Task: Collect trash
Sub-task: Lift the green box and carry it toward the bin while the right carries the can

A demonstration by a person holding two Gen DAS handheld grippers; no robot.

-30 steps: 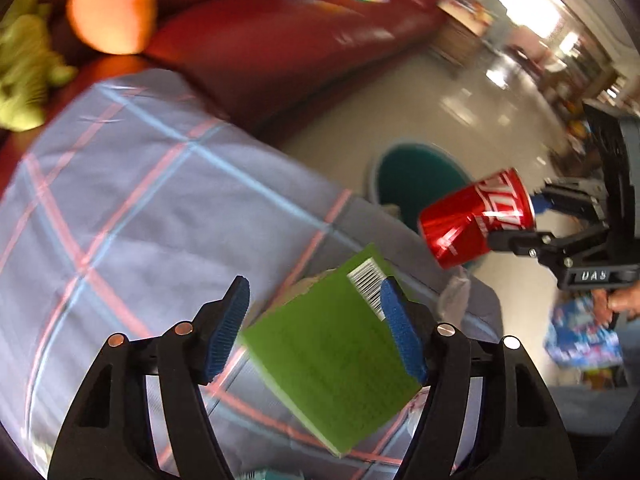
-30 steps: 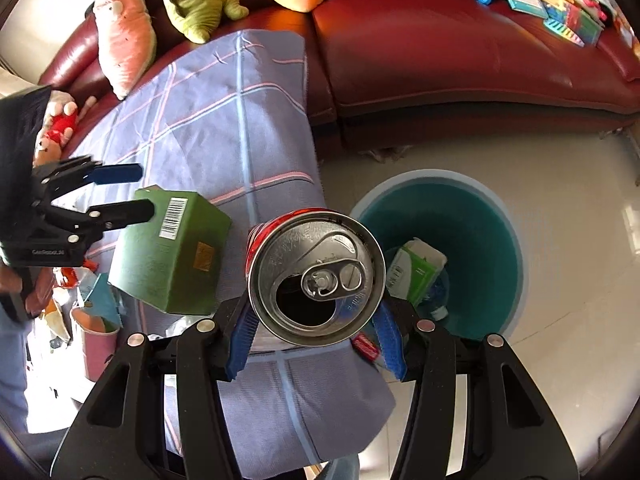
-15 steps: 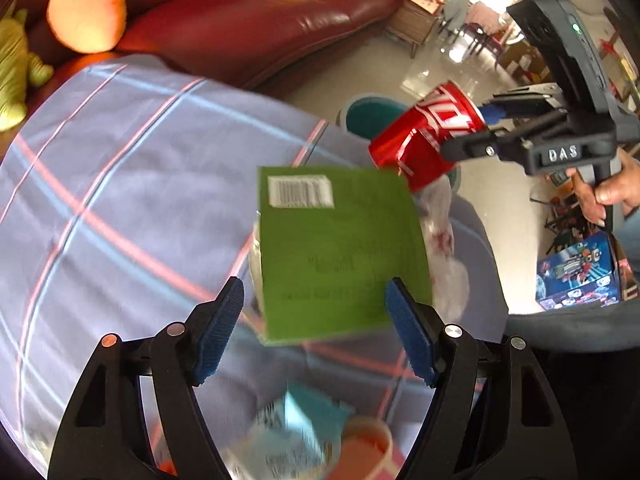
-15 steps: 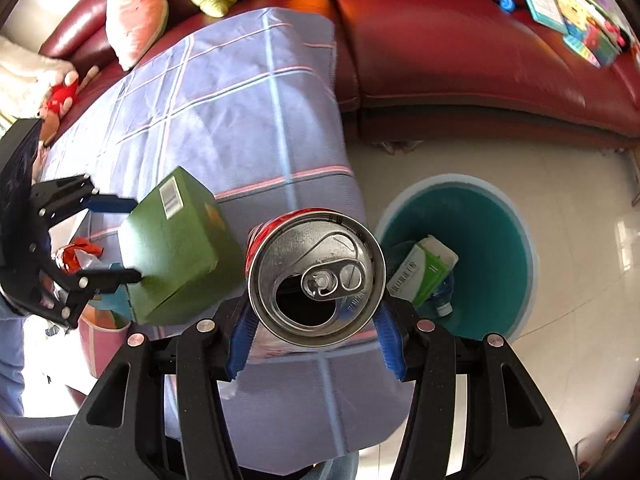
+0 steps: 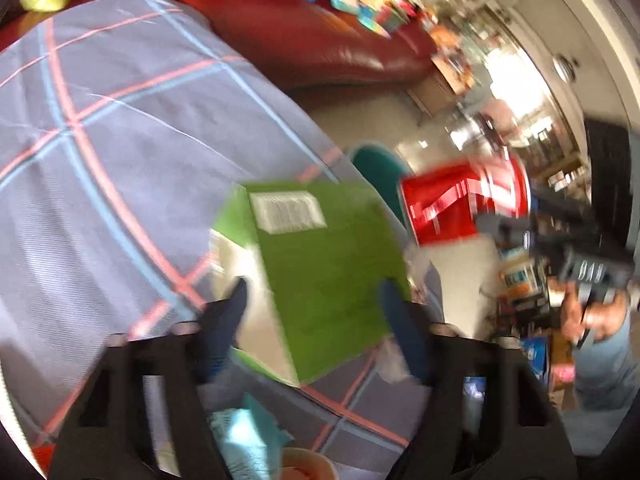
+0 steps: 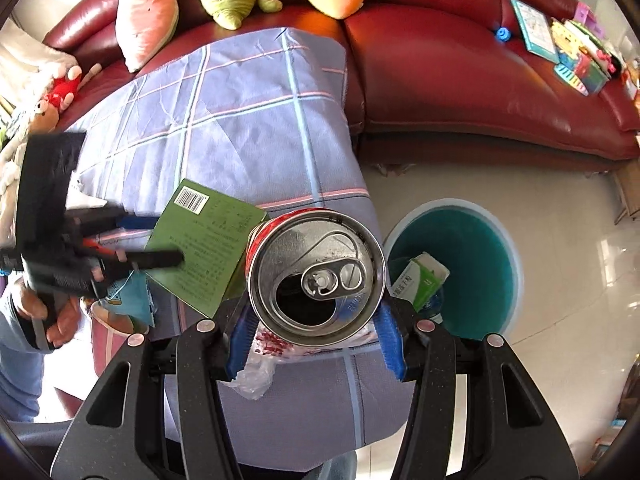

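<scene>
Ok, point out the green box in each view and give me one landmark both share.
Left wrist: green box at centre, between the left gripper's fingers.
Right wrist: green box left of centre, beside the red can.
Shared landmark: the teal bin on the floor.

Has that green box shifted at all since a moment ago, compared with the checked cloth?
Yes. In the right wrist view the green box now sits further toward the cloth's edge nearest the teal bin, beside the red can. The left gripper's jaws just closed around it.
</scene>
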